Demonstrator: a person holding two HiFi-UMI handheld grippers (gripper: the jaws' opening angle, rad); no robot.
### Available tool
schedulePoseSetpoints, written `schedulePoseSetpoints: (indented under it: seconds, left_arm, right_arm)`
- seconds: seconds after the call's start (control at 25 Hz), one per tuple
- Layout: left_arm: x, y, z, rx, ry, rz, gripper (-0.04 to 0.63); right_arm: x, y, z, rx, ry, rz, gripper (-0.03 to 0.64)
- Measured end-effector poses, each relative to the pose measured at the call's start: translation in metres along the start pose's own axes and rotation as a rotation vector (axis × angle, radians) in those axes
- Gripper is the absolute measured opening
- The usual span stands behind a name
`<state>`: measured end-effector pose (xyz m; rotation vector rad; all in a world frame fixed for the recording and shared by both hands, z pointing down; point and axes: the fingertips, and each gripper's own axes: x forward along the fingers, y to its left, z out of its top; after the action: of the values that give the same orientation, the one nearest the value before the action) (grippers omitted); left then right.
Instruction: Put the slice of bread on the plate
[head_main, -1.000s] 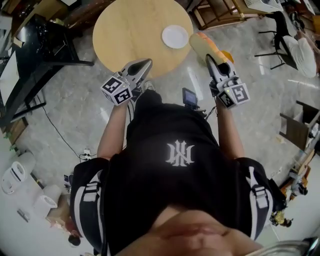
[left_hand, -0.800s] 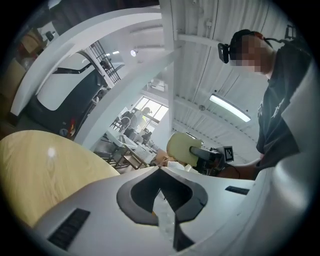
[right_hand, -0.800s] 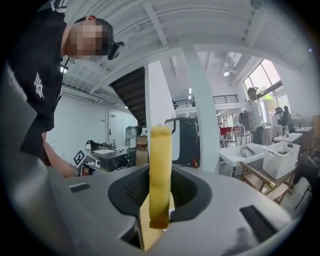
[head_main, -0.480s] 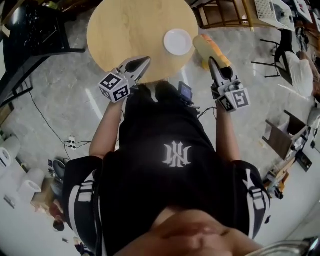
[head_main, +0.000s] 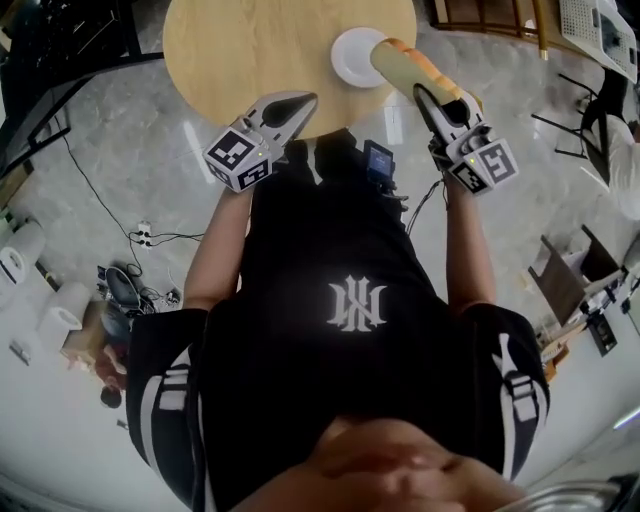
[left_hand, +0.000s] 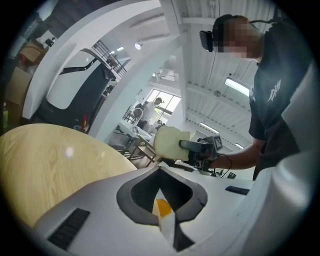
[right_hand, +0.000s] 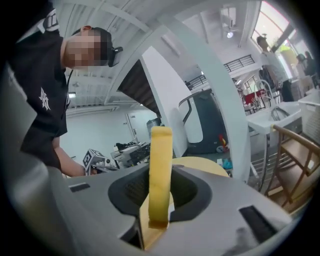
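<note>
A round wooden table (head_main: 250, 50) carries a white plate (head_main: 350, 55) near its right edge. My right gripper (head_main: 432, 98) is shut on the slice of bread (head_main: 402, 66), a pale slice with a tan crust, held on edge. In the head view the slice overlaps the plate's right rim. The right gripper view shows the bread (right_hand: 160, 165) standing upright between the jaws. My left gripper (head_main: 292, 106) hovers over the table's near edge, shut and holding nothing. The left gripper view shows the bread (left_hand: 171, 143) and the right gripper (left_hand: 199, 148) off to the right.
Wooden chairs (head_main: 490, 15) stand beyond the table at the upper right. A black stand (head_main: 60, 40) is at the upper left. Cables and a power strip (head_main: 145, 236) lie on the marble floor, with paper rolls (head_main: 70, 300) at the far left.
Both grippers have moved forward and down toward the table. The bread, which was off the table's right side, now reaches over the plate's right rim.
</note>
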<state>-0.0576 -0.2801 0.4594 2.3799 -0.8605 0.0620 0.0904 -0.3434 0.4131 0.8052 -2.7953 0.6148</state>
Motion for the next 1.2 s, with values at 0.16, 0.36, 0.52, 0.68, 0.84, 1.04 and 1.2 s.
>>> schedulePoseSetpoints:
  seconds: [0.16,0.36,0.52,0.68,0.84,1.04,1.2]
  left_arm:
    - [0.014,0.008,-0.015,0.066,0.038,0.021,0.012]
    - [0.026,0.017,-0.04,0.054,0.077,0.032,0.012]
    - [0.03,0.019,-0.06,0.061,0.117,0.031,0.012]
    - [0.021,0.02,-0.077,0.036,0.131,0.033,0.012]
    - [0.008,0.025,-0.085,0.016,0.117,0.037,0.012]
    - [0.008,0.021,-0.095,0.008,0.123,0.023,0.014]
    - [0.011,0.017,-0.094,0.028,0.137,0.011,0.014]
  right_arm:
    - [0.01,-0.012,-0.033,0.088,0.055,0.06,0.089]
    - [0.029,-0.03,-0.082,0.331,0.099,0.077,0.091]
    - [0.055,-0.033,-0.115,0.538,0.114,0.106,0.091]
    - [0.08,-0.028,-0.142,0.628,0.17,0.111,0.091]
    - [0.094,-0.025,-0.159,0.612,0.226,0.071,0.091]
    - [0.096,-0.034,-0.166,0.454,0.322,-0.005,0.106]
    - [0.101,-0.042,-0.166,0.279,0.392,-0.086,0.143]
